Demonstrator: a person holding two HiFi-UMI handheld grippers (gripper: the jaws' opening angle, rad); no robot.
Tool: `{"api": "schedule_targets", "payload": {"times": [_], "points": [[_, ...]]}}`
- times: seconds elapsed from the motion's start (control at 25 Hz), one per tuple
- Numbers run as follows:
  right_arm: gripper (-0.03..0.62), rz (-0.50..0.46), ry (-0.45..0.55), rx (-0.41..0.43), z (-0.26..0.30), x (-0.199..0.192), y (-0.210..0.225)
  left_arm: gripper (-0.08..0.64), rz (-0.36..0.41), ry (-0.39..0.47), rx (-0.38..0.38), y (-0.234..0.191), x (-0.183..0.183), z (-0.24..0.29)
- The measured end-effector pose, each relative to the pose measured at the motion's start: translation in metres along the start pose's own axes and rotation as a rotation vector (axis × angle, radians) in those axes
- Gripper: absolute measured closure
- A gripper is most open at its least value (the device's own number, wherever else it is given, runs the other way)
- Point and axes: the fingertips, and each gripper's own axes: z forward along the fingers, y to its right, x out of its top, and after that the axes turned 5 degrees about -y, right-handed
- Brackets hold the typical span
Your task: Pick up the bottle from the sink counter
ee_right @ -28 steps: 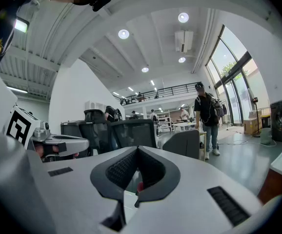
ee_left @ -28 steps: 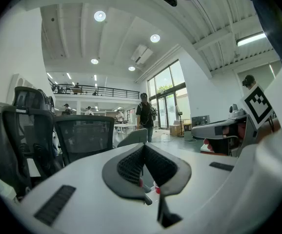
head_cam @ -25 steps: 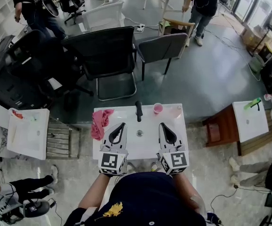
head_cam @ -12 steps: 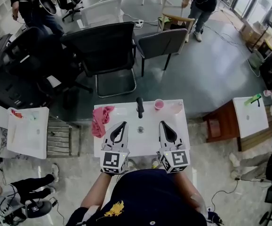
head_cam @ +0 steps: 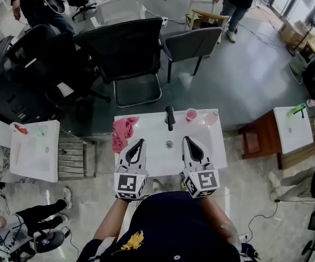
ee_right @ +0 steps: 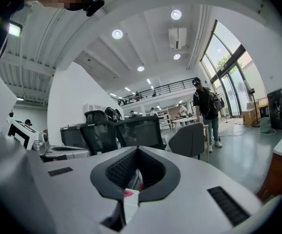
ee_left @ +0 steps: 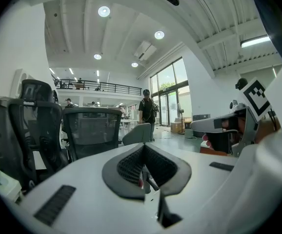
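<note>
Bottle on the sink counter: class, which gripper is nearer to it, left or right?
Right. The right gripper sits just short of the bottle, which stands at the counter's back right corner. The left gripper is farther off, across the drain, beside the pink cloth.

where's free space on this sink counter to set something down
Bare: the far strip between the pink cloth and the faucet, and the patch round the drain between the left gripper and right gripper. Crowded: the far right corner, where the pink cup and the bottle stand by the faucet.
</note>
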Motion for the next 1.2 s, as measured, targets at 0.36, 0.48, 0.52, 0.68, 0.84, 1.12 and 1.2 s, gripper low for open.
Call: {"api": "schedule_targets", "payload": {"times": [0.36, 0.48, 0.52, 0.68, 0.84, 1.12, 1.2], "points": [[0.566, -0.002, -0.014, -0.096, -0.006, -0.012, -0.022, 0.541, 0.033, 0.019, -0.111, -0.005, -0.007, -0.005], [0.566, -0.01, -0.018, -0.126, -0.009, -0.015, -0.022, 0.541, 0.037, 0.034, -0.144, -0.003, -0.005, -0.002], [0.566, -0.008, -0.022, -0.135, -0.01, -0.017, -0.022, 0.541, 0.035, 0.038, -0.153, -0.001, -0.005, -0.002], [0.566, -0.013, -0.021, -0.158, -0.01, -0.012, -0.018, 0.541, 0.034, 0.059, -0.184, 0.005, 0.002, 0.004], [0.568, -0.035, -0.029, -0.148, -0.004, -0.01, -0.012, 0.541, 0.046, 0.084, -0.19, 0.01, 0.01, 0.012], [0.566, -0.049, -0.029, -0.101, 0.014, 0.0, 0.008, 0.541, 0.042, 0.072, -0.144, 0.01, 0.016, 0.031], [0.566, -0.049, -0.026, -0.088, 0.021, 0.003, 0.017, 0.541, 0.043, 0.064, -0.135, 0.012, 0.018, 0.039]]}}
